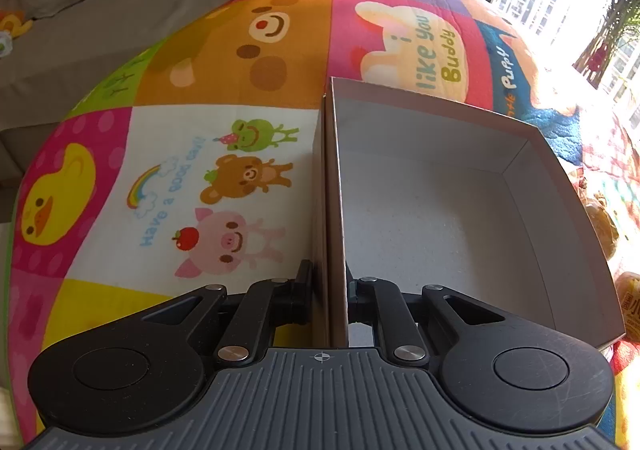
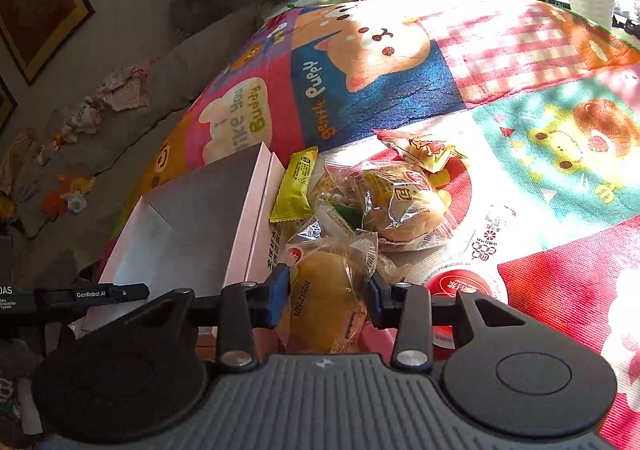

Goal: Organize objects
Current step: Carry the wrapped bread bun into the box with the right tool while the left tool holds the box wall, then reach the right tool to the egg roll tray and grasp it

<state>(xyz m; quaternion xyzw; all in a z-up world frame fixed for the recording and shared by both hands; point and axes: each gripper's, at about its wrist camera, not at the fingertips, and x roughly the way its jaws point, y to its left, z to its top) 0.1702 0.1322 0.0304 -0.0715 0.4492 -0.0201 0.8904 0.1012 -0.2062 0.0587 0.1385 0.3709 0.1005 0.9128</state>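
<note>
An open, empty cardboard box (image 1: 440, 218) lies on the colourful play mat; it also shows in the right wrist view (image 2: 192, 210). My left gripper (image 1: 330, 290) is shut on the box's left wall, one finger inside and one outside. My right gripper (image 2: 329, 290) is shut on a wrapped yellow bun (image 2: 324, 290) beside the box's right wall. Ahead of it lie another wrapped bun (image 2: 404, 210), a yellow snack bar (image 2: 296, 186), a small snack packet (image 2: 424, 150) and a red-lidded cup (image 2: 460, 282).
The cartoon-printed mat (image 1: 224, 62) covers the floor. A grey sofa (image 1: 100, 22) with clothes and toys borders it on the left. Windows and a white plant pot (image 2: 592, 6) stand at the far side. The left gripper's body (image 2: 92, 294) shows left of the box.
</note>
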